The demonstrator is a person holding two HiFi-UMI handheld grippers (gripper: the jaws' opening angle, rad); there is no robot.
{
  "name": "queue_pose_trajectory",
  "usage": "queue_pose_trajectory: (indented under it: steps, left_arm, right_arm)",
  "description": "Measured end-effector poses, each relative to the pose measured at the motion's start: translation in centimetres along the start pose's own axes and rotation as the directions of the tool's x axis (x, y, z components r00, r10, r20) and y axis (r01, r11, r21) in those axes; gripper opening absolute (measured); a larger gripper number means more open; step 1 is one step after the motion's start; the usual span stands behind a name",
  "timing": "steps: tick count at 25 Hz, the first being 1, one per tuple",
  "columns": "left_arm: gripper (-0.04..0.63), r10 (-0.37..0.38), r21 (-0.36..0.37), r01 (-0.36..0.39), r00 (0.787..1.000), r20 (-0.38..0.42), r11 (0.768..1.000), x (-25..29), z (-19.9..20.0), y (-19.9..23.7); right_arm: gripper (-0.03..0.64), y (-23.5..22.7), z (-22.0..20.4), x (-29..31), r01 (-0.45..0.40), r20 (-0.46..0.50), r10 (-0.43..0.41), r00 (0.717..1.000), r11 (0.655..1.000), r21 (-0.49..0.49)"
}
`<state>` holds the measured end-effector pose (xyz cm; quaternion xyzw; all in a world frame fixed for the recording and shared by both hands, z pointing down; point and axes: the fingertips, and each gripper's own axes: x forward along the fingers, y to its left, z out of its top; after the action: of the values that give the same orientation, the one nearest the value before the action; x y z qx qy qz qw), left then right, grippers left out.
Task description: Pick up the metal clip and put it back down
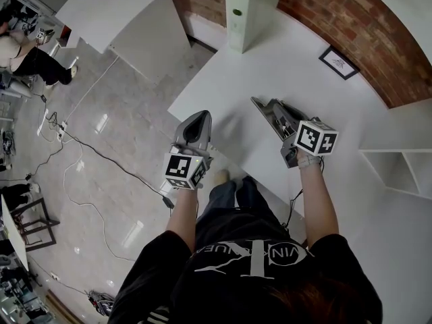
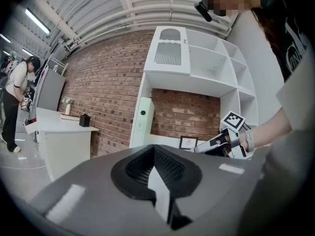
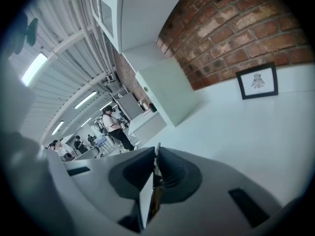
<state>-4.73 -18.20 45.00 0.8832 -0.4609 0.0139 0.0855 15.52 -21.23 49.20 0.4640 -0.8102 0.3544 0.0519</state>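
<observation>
My right gripper hovers over the white table, jaws shut. In the right gripper view a thin metal sliver, the metal clip, pokes out between the pressed pads of the right gripper; most of the clip is hidden. It does not show in the head view. My left gripper is at the table's near left edge, shut with nothing between its pads. The left gripper view shows the right gripper off to the right.
A tall white box stands at the table's far end and a small framed picture leans on the brick wall. A white shelf unit is at right. Cables cross the floor at left, beside another white table.
</observation>
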Motion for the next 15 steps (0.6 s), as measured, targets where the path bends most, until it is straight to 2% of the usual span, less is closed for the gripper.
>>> queue_pose_trajectory:
  steps: [6, 15]
  left_arm:
    - [-0.012, -0.001, 0.005, 0.001, 1.0, 0.017, 1.0, 0.2, 1.0, -0.7]
    - [-0.012, 0.01, 0.02, -0.011, 0.999, 0.043, 1.0, -0.6, 2.9, -0.8]
  right_arm:
    - [0.035, 0.3, 1.3, -1.0, -0.016, 0.039, 0.016, 0.999, 1.0, -0.001]
    - [0.035, 2.2, 4.0, -2.9, -0.003, 0.11, 0.009, 0.994, 0.999, -0.053]
